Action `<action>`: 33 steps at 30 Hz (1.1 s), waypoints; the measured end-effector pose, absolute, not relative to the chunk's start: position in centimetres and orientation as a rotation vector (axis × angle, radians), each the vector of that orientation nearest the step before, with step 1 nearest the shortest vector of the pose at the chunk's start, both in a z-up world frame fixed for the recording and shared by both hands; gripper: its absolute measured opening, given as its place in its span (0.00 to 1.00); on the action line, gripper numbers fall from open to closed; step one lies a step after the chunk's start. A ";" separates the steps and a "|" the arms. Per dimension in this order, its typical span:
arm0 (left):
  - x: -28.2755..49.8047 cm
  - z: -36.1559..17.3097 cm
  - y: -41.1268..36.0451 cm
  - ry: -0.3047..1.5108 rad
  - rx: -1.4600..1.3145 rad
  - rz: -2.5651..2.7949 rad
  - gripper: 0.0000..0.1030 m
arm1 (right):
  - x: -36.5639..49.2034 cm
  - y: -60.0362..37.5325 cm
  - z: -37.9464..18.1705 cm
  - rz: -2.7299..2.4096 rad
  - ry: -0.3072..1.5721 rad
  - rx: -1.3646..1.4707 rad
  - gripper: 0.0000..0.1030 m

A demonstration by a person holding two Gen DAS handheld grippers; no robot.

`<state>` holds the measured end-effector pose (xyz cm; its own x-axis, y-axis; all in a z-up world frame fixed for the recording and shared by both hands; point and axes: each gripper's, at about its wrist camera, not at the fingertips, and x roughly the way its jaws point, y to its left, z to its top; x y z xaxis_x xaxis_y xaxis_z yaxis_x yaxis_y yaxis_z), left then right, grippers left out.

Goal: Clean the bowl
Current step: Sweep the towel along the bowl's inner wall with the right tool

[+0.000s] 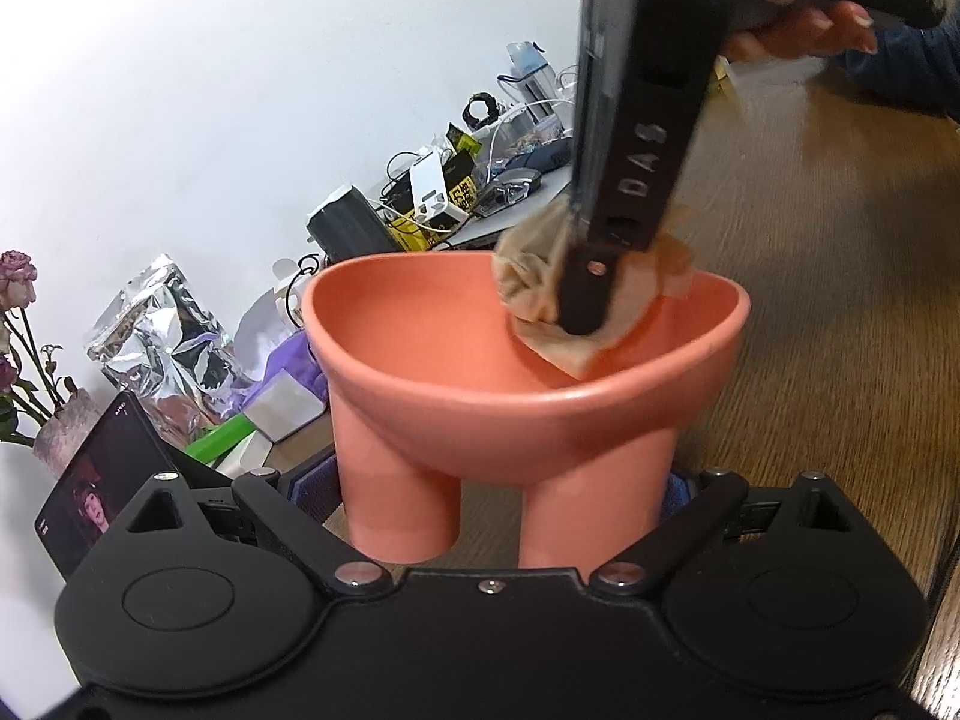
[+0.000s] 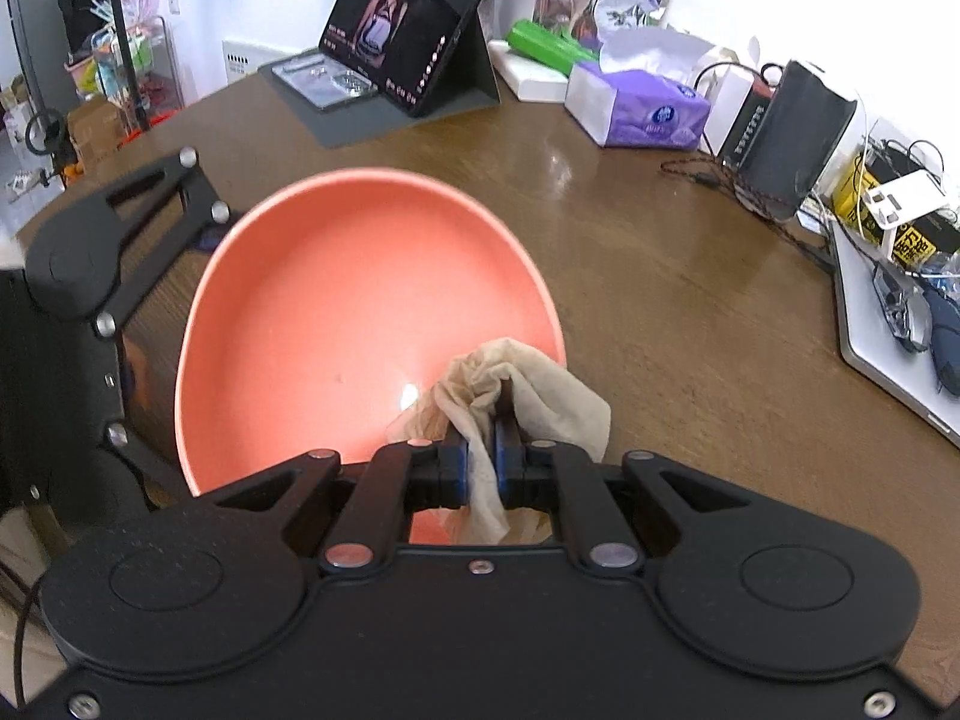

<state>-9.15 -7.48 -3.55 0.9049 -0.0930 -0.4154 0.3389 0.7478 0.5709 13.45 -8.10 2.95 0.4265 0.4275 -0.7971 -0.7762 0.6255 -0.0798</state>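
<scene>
On the brown wooden table, the salmon-pink bowl is held up by its legs, which stand between the left gripper's wide-set jaws; blue pads show at the outer sides of the legs, so it looks clamped on them, though the contact itself is hidden. The right gripper is pinched tight on a crumpled beige tissue, which presses against the bowl's inner wall near the rim.

What worries me is leverage: the wipe lands high on one side, far from the legs, so a hard push could twist the bowl in its hold or tip it out. The tissue is thin and bunched; dragged firmly, it may tear or slip from the pads, letting bare plastic scrape the bowl.

The tabletop is glossy, so a dropped bowl would likely skid. A propped tablet sits at the far edge, with a purple tissue box, tangled cables and a laptop crowding the wall side.
</scene>
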 end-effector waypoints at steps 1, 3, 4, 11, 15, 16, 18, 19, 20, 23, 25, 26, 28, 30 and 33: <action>-9.7 -3.6 -7.8 0.376 0.690 -0.241 0.93 | 13.4 -8.1 2.9 0.791 0.831 -0.480 0.09; -10.1 -3.6 -7.9 0.375 0.691 -0.241 0.93 | 13.3 -8.1 2.6 0.798 0.840 -0.481 0.09; -10.2 -3.6 -7.9 0.375 0.691 -0.241 0.93 | 13.2 -8.1 2.5 0.802 0.843 -0.481 0.09; -10.3 -3.3 -7.6 0.373 0.692 -0.242 0.93 | 12.5 -8.1 2.4 0.822 0.863 -0.502 0.09; -4.0 -2.3 -4.2 0.376 0.690 -0.245 0.93 | 11.8 -7.8 2.4 0.846 0.883 -0.529 0.09; -3.4 -2.2 -3.8 0.376 0.690 -0.245 0.93 | 11.5 -7.8 2.4 0.858 0.892 -0.533 0.09; -2.6 -2.1 -3.4 0.377 0.689 -0.246 0.93 | 11.3 -7.6 2.5 0.872 0.898 -0.535 0.09; -2.0 -2.0 -3.0 0.377 0.689 -0.246 0.93 | 11.2 -7.6 2.6 0.882 0.902 -0.527 0.09; -1.6 -2.0 -2.8 0.376 0.689 -0.246 0.93 | 11.1 -7.6 2.6 0.889 0.905 -0.520 0.09; -0.7 -1.9 -2.4 0.376 0.690 -0.246 0.93 | 11.0 -7.5 2.7 0.920 0.910 -0.490 0.09; -0.3 -1.8 -2.1 0.374 0.691 -0.247 0.93 | 11.0 -7.3 2.8 0.949 0.911 -0.463 0.09; -0.1 -1.8 -2.0 0.374 0.691 -0.247 0.93 | 11.0 -7.2 2.9 0.963 0.909 -0.450 0.09; 0.1 -1.8 -1.9 0.374 0.691 -0.248 0.93 | 11.0 -7.0 3.1 0.986 0.904 -0.431 0.09; 0.1 -1.9 -1.8 0.372 0.693 -0.248 0.93 | 11.0 -6.7 3.3 1.010 0.890 -0.419 0.09; 0.4 -1.9 -1.6 0.370 0.696 -0.248 0.93 | 11.1 -6.3 3.7 1.032 0.872 -0.402 0.09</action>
<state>0.38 -1.57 -1.90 0.9064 -0.0993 -0.4107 0.3423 0.7424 0.5760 11.06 -6.31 3.66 0.2284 0.5742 -0.7862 -0.8708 0.4816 0.0987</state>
